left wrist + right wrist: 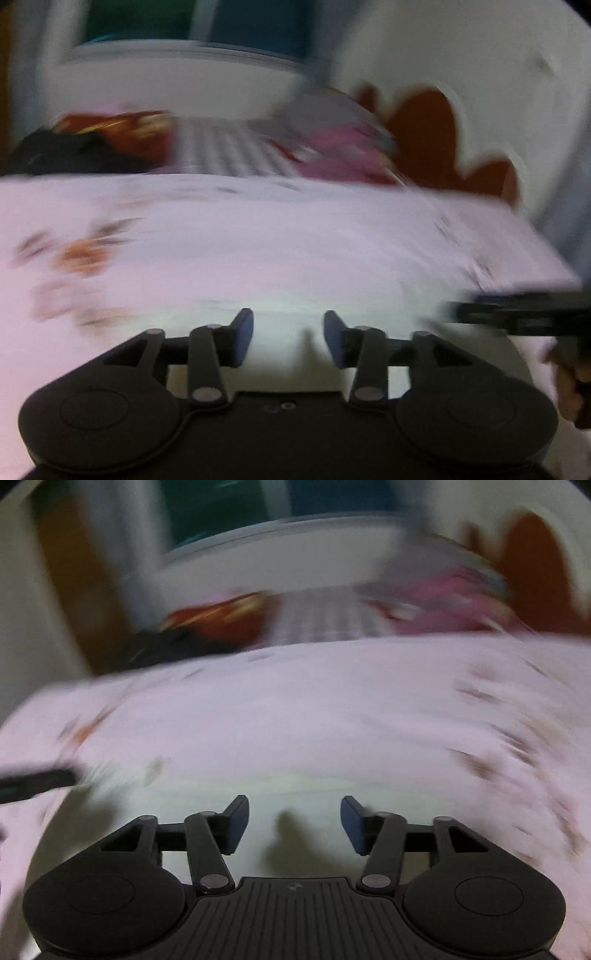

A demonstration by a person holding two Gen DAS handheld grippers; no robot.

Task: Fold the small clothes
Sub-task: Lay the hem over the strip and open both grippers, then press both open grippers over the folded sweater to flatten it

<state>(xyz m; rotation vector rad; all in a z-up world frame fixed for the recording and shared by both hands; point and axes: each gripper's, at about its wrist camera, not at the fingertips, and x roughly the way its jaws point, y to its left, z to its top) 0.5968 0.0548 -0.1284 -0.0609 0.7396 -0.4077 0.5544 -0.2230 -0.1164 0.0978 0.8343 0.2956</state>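
Surface: a bed [229,155] by the look of it, a checked cover showing at the far side, everything smeared by motion blur.
Garment: a pale pink printed cloth [258,236] spreads wide across the near part of the bed, right in front of both cameras; brown and orange motifs dot it, too blurred to name. In the right wrist view the same cloth [314,701] fills the middle of the frame.
Pale patch: just ahead of the fingers the fabric turns whitish-green; whether that is a lining, a second layer or plain glare, I cannot tell.
Pile at right: a pink and grey heap of clothes [340,147] sits at the far right of the bed, apparently waiting its turn.
Pile at left: a red and dark bundle [96,144] lies at the far left; folded or not, the blur hides it.
Left gripper [288,338]: fingers apart, nothing between them, poised low over the near edge of the cloth.
Right gripper [294,823]: fingers spread wide too, holding nothing, just above the same edge; its dark body also pokes into the left wrist view at the right.
Progress: early, I judge; the cloth looks spread flat with no clear fold in it, neither gripper has a hold, and the far heap is untouched.
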